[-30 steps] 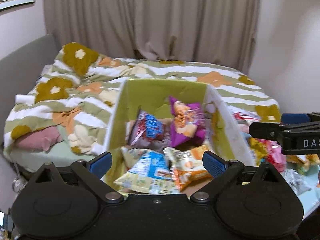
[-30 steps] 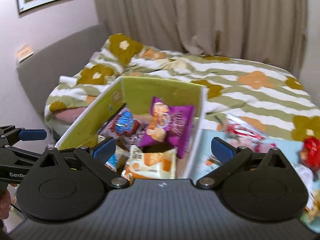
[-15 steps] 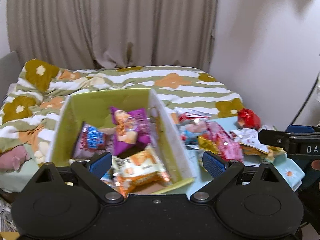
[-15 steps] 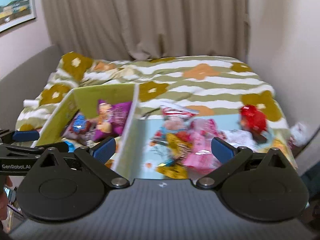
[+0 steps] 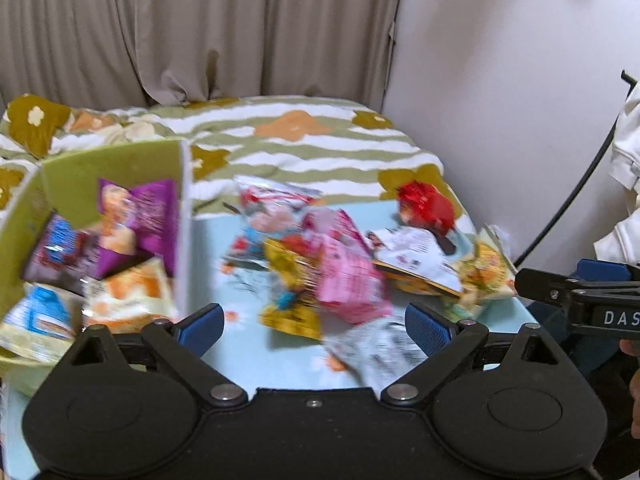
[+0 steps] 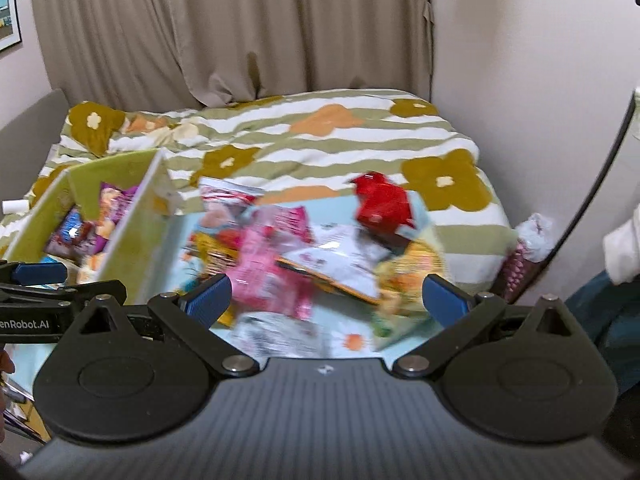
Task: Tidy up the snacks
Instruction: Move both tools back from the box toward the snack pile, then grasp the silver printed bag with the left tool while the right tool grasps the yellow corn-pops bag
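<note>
On pale blue table (image 5: 248,352), loose snack packets (image 5: 344,276); striped bedspread (image 6: 320,136), beige curtains (image 6: 224,28) behind

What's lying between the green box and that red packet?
In the right wrist view, loose snack bags fill the stretch between the green box and the red packet, among them a pink bag on the light blue surface.

Illumination is soft, even indoor light without glare. Motion blur smears the snack packets (image 5: 344,276); the curtain (image 6: 240,28) stays sharp. Fisheye distortion bends the edges.

Green box (image 5: 100,160), purple packet (image 5: 138,220), red packet (image 6: 382,202), green-striped floral blanket (image 6: 320,136)
</note>
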`<state>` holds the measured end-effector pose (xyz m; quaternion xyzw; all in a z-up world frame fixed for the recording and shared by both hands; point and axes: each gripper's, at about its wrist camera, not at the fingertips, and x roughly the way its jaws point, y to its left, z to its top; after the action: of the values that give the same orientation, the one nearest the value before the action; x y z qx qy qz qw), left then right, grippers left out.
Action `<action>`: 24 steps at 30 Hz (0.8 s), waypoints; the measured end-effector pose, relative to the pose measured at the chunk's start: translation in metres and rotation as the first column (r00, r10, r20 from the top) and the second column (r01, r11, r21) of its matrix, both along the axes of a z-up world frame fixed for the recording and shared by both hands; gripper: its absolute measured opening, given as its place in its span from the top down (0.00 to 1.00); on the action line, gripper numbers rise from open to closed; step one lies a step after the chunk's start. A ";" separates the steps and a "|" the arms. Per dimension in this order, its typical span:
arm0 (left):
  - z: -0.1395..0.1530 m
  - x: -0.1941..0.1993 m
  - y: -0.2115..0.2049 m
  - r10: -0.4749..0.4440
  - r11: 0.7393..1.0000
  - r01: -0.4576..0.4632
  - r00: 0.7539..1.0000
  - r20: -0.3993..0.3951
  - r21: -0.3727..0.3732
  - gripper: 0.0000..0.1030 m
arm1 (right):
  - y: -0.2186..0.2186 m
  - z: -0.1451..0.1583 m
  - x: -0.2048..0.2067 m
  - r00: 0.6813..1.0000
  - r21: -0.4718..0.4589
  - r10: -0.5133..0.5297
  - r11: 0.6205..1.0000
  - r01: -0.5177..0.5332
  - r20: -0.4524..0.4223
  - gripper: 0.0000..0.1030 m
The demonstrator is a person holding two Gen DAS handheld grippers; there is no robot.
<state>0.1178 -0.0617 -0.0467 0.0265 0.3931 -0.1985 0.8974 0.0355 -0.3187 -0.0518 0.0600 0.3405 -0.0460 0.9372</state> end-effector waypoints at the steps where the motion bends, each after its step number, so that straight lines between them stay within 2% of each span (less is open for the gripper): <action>1: -0.004 0.000 -0.011 0.002 1.000 -0.002 1.000 -0.017 0.000 0.04 | -0.009 -0.003 0.000 1.000 -0.008 0.001 1.000 -0.002 -0.006 0.00; 10: -0.047 0.010 -0.078 0.090 0.996 -0.088 0.987 -0.132 0.021 0.04 | -0.073 -0.041 0.020 0.997 -0.036 0.056 0.998 -0.058 -0.061 0.00; 19: -0.095 0.029 -0.108 0.182 0.982 -0.167 0.960 -0.212 0.086 0.08 | -0.089 -0.085 0.059 0.982 -0.091 0.166 0.980 -0.174 -0.092 0.00; 24: -0.116 0.035 -0.110 0.204 0.978 -0.188 0.943 -0.263 0.086 0.10 | -0.088 -0.105 0.076 0.970 -0.131 0.220 0.964 -0.233 -0.107 0.00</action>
<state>0.1533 -0.1714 -0.1625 -0.0135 0.5184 -0.0981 0.8494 0.1117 -0.4070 -0.1569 -0.0486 0.3835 0.0349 0.9216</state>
